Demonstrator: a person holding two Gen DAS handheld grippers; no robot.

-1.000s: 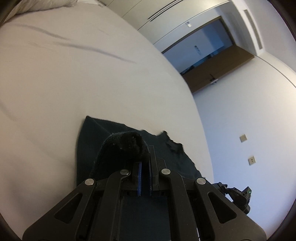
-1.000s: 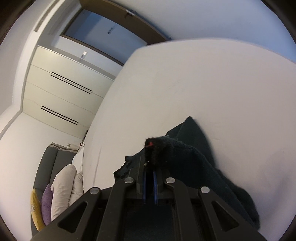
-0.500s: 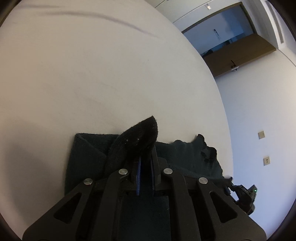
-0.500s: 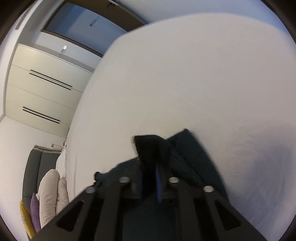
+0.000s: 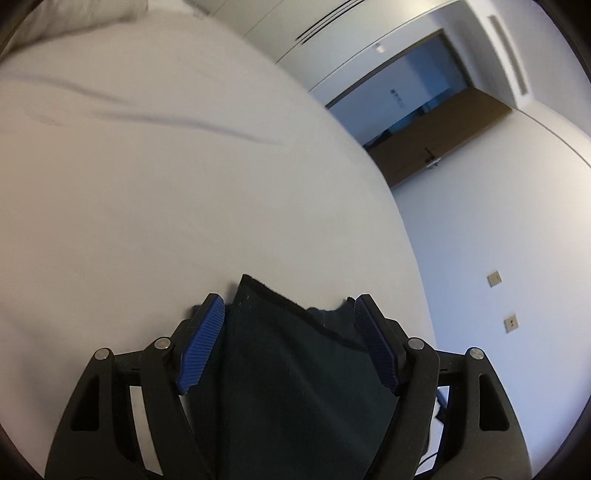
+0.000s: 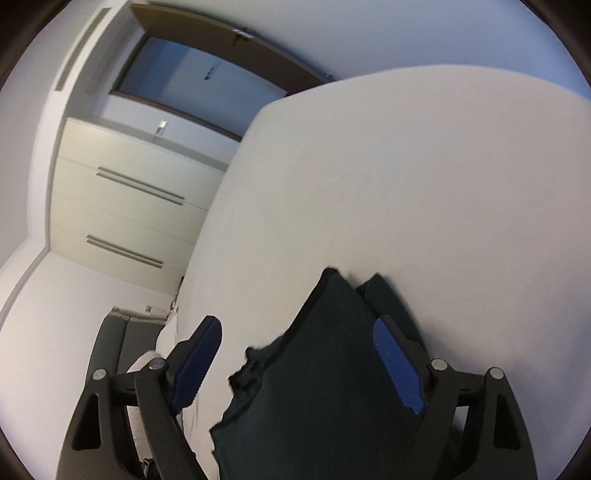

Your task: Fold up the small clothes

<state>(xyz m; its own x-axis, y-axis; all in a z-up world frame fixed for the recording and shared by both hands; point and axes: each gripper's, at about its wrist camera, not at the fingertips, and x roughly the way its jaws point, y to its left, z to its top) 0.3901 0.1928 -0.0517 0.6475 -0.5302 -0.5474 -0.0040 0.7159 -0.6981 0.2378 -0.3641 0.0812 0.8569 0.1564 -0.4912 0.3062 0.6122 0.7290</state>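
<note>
Dark green cloth (image 5: 295, 387) lies flat on the white bed (image 5: 166, 203), at its near edge, folded over itself so that 2 layers show: an upper panel with a stitched hem and a lower one peeking out at its far right corner. Your left gripper (image 5: 290, 343) straddles the cloth's left part, its jaws opening, blue pads (image 5: 201, 343) clear of the fabric on both sides. Your right gripper (image 6: 301, 363) hangs over the cloth's right part, jaws likewise opening, the cloth between them but gripped by neither pad.

Step in hand, as judged: release after 1 fold has been laid. The far corners do not quite meet, so the next move probably calls for you to draw both grippers back, then take 1 side edge and carry it across for a second fold, pinching both layers together.

Around the cloth: bare sheet with faint creases to the far left, a pillow (image 5: 74, 22) beyond it. Past the bed stand a wardrobe (image 6: 122, 206) and an open door (image 5: 443, 136); a sofa (image 6: 110, 350) sits to the left in the right wrist view. Nothing lies in the way on the bed.
</note>
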